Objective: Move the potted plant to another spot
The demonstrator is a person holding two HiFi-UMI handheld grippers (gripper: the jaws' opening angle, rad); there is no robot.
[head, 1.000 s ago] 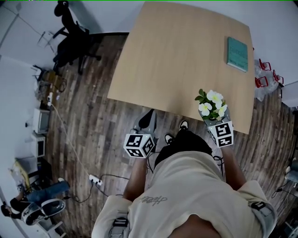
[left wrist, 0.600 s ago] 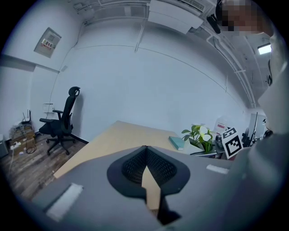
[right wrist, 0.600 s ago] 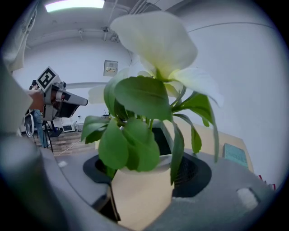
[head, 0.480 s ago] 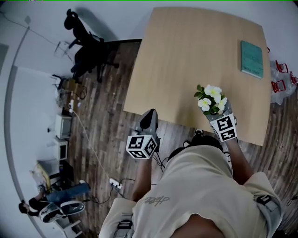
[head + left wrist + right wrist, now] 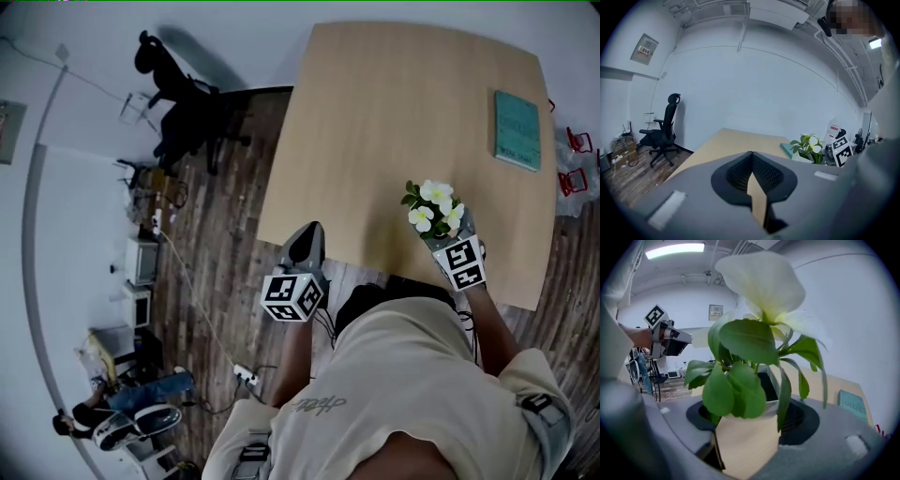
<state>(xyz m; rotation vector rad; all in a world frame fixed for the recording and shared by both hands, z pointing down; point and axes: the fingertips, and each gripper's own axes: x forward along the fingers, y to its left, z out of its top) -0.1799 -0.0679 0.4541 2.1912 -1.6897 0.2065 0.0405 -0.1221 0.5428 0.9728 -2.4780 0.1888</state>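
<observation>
**Plant's in the right tongs, at the table's near edge**

The big wooden table (image 5: 394, 122) has a black office chair (image 5: 183, 112) off beyond its left side. The left gripper (image 5: 305, 242) is at the table's near left corner, jaws pressed together with nothing in them. The right gripper (image 5: 442, 239) pinches the pot of the potted plant (image 5: 434, 208) over the table's near edge, toward the right end. A teal book (image 5: 517, 129) lies on the table's far right.
</observation>
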